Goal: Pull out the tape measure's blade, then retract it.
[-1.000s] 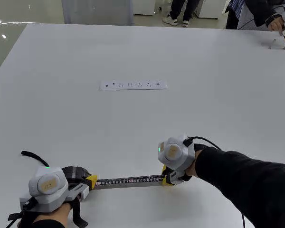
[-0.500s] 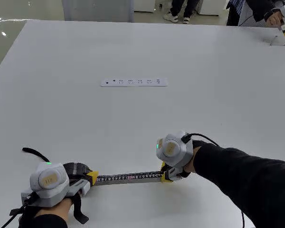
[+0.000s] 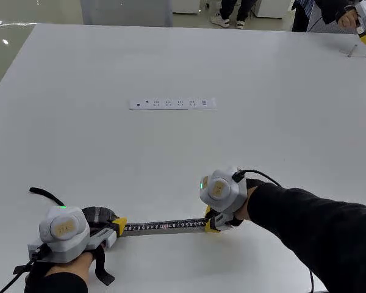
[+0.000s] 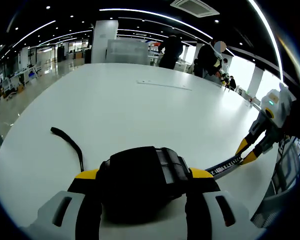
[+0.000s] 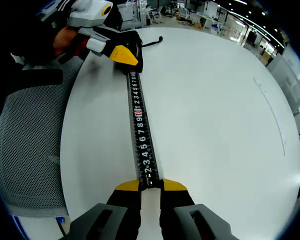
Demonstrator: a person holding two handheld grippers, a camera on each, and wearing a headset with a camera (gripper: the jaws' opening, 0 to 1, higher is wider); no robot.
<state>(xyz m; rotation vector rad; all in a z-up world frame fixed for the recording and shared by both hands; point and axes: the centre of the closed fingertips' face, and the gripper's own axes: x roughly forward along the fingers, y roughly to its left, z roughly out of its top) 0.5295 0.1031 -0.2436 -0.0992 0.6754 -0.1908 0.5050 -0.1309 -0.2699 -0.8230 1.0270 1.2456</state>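
**Blade stretched flat between two clamped grippers**

In the lower left of the head view, the left gripper (image 3: pixel 113 231) has a white plastic body and yellow-tipped jaws, and it is clenched on the chunky black tape measure case (image 3: pixel 99 217). The left gripper view shows the case seated between both jaws, its top rounded and grooved, with a matte, rubbery look. A thin black wrist strap (image 3: pixel 46 195) curls away from the case over the table toward the left edge of the frame.

From the case the blade (image 3: pixel 165 226) runs rightward along the bottom of the head view — a narrow, dark, flat strip lying on the smooth white table (image 3: pixel 171 61). In the right gripper view it runs up the middle of the frame, printed with white numerals and ticks and one red mark partway along. The right gripper (image 3: pixel 212 224), at lower centre, has its yellow-tipped jaws closed on the blade's free end, beside the lowest numbers. A black sleeve covers the arm behind it.

At upper centre of the head view lies a long white plastic power strip (image 3: pixel 172 104) — well apart from the tape.
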